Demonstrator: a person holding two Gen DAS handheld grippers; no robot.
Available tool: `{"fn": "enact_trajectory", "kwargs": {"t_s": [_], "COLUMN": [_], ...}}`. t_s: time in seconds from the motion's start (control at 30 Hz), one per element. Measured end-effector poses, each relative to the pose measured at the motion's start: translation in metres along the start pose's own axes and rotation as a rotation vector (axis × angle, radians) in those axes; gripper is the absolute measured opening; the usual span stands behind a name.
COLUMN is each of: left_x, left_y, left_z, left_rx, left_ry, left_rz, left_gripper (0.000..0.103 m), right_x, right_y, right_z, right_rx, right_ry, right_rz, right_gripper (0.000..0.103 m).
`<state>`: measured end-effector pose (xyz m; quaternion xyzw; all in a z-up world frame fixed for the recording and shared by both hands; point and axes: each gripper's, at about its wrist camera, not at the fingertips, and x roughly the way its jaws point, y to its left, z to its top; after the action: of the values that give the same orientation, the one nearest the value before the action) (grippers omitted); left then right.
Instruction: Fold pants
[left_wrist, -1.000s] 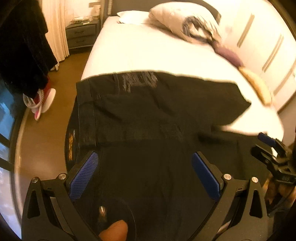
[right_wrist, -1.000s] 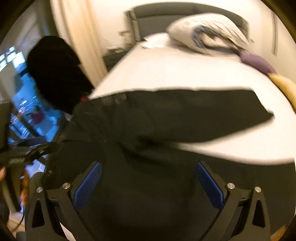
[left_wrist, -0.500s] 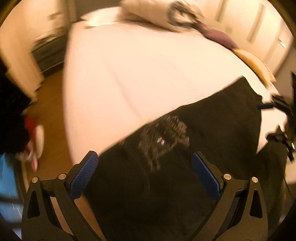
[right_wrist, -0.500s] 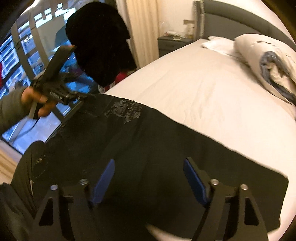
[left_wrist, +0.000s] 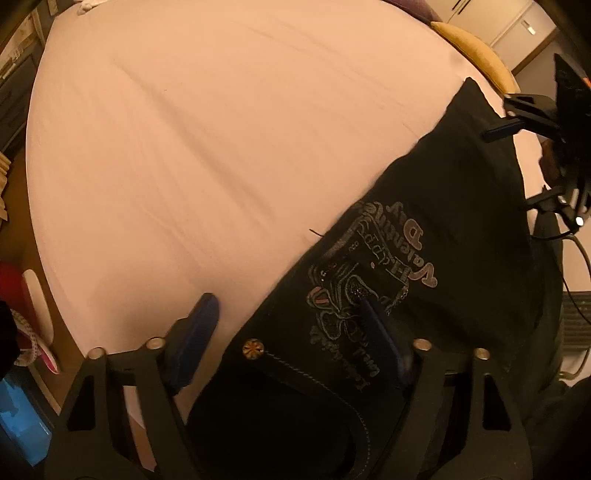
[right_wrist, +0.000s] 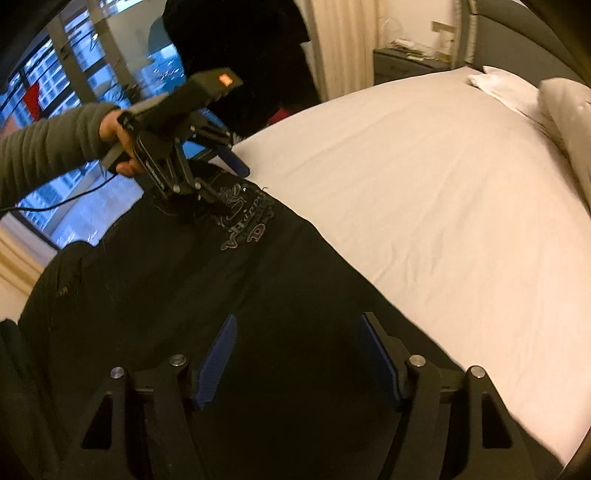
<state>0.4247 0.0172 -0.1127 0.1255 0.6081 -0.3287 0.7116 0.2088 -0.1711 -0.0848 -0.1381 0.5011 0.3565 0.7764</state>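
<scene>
On one white bed lie one black pants, two grippers above

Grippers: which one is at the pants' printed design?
The left gripper, beside the silver printed design; the right gripper is over plain black fabric. Both have just been closing, with pants between their jaws, not yet pinched.

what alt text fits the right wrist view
Black pants lie along the near edge of a white bed. The right gripper hovers open over them, while the left gripper straddles the printed waist end.
</scene>
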Motion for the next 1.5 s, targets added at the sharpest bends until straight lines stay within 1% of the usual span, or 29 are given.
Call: {"fn": "enact_trajectory", "kwargs": {"t_s": [0.03, 0.07, 0.1, 0.13, 0.17, 0.2, 0.23, 0.27, 0.37, 0.43, 0.57, 0.6, 0.67, 0.7, 0.73, 0.8, 0.83, 0.87, 0.9, 0.93, 0.97, 1.03, 1.07, 1.1, 1.13, 1.37, 1.5], "left_x": [-0.001, -0.002, -0.003, -0.004, -0.004, -0.003, -0.003, -0.004, -0.015, -0.025, -0.039, -0.038, -0.052, -0.066, -0.066, -0.087, -0.093, -0.095, -0.093, -0.093, -0.094, -0.092, -0.091, -0.093, -0.091, -0.094, -0.097], "left_y": [0.004, 0.006, 0.007, 0.004, -0.002, -0.007, -0.014, -0.018, -0.031, -0.040, -0.055, -0.069, -0.075, -0.077, -0.083, -0.078, -0.084, -0.086, -0.085, -0.085, -0.080, -0.083, -0.084, -0.087, -0.086, -0.092, -0.100], "left_z": [0.000, 0.002, 0.003, 0.004, 0.003, 0.004, 0.004, 0.003, 0.002, -0.002, -0.007, -0.010, -0.023, -0.040, -0.042, -0.051, -0.059, -0.060, -0.065, -0.066, -0.065, -0.068, -0.067, -0.073, -0.074, -0.076, -0.081], "left_rx": [-0.010, -0.018, -0.022, -0.019, -0.006, 0.011, 0.032, 0.048, 0.082, 0.106, 0.159, 0.168, 0.199, 0.213, 0.230, 0.254, 0.263, 0.268, 0.268, 0.263, 0.259, 0.251, 0.248, 0.245, 0.244, 0.228, 0.215], "left_ry": [0.004, 0.006, 0.006, 0.003, 0.001, -0.002, -0.009, -0.021, -0.077, -0.119, -0.167, -0.178, -0.203, -0.214, -0.227, -0.233, -0.238, -0.240, -0.242, -0.243, -0.244, -0.247, -0.247, -0.249, -0.248, -0.259, -0.268], "left_rz": [0.004, -0.007, -0.010, -0.020, -0.008, 0.006, 0.026, 0.045, 0.092, 0.113, 0.135, 0.143, 0.161, 0.171, 0.187, 0.191, 0.192, 0.193, 0.193, 0.188, 0.188, 0.187, 0.184, 0.181, 0.183, 0.182, 0.172], "left_gripper": [0.056, 0.040, 0.035, 0.027, 0.020, 0.017, 0.011, 0.009, 0.008, 0.008, 0.008, 0.008, 0.008, 0.008, 0.008, 0.008, 0.008, 0.008, 0.008, 0.008, 0.008, 0.008, 0.008, 0.008, 0.008, 0.008, 0.008], "right_x": [0.004, 0.007, 0.009, 0.011, 0.012, 0.013, 0.014, 0.017, 0.024, 0.029, 0.034, 0.034, 0.038, 0.041, 0.043, 0.046, 0.047, 0.050, 0.050, 0.050, 0.049, 0.049, 0.048, 0.046, 0.044, 0.019, 0.004], "right_y": [-0.003, -0.006, -0.008, -0.010, -0.011, -0.012, -0.012, -0.012, -0.009, -0.008, -0.010, -0.011, -0.012, -0.012, -0.012, -0.011, -0.011, -0.011, -0.011, -0.011, -0.009, -0.005, -0.002, 0.000, 0.001, 0.006, 0.016], "right_z": [0.003, 0.007, 0.010, 0.014, 0.017, 0.020, 0.023, 0.026, 0.032, 0.035, 0.042, 0.044, 0.047, 0.048, 0.048, 0.049, 0.051, 0.054, 0.055, 0.056, 0.057, 0.056, 0.055, 0.054, 0.054, 0.045, 0.032], "right_rx": [-0.004, -0.009, -0.012, -0.016, -0.019, -0.024, -0.033, -0.043, -0.088, -0.120, -0.138, -0.138, -0.145, -0.154, -0.164, -0.184, -0.190, -0.191, -0.189, -0.186, -0.187, -0.195, -0.198, -0.199, -0.193, -0.065, 0.107], "right_ry": [0.014, 0.023, 0.027, 0.029, 0.028, 0.029, 0.034, 0.039, 0.075, 0.102, 0.127, 0.131, 0.153, 0.173, 0.186, 0.212, 0.220, 0.225, 0.226, 0.229, 0.230, 0.230, 0.231, 0.228, 0.221, 0.148, 0.045], "right_rz": [-0.003, -0.009, -0.014, -0.018, -0.021, -0.023, -0.023, -0.027, -0.039, -0.044, -0.056, -0.055, -0.045, -0.042, -0.041, -0.037, -0.038, -0.034, -0.026, -0.013, -0.005, -0.001, 0.000, -0.002, -0.008, -0.060, -0.030], "right_gripper": [0.067, 0.066, 0.064, 0.064, 0.063, 0.060, 0.058, 0.058, 0.055, 0.051, 0.050, 0.050, 0.050, 0.050, 0.050, 0.050, 0.050, 0.049, 0.045, 0.035, 0.032, 0.018, 0.014, 0.009, 0.008, 0.004, 0.004]}}
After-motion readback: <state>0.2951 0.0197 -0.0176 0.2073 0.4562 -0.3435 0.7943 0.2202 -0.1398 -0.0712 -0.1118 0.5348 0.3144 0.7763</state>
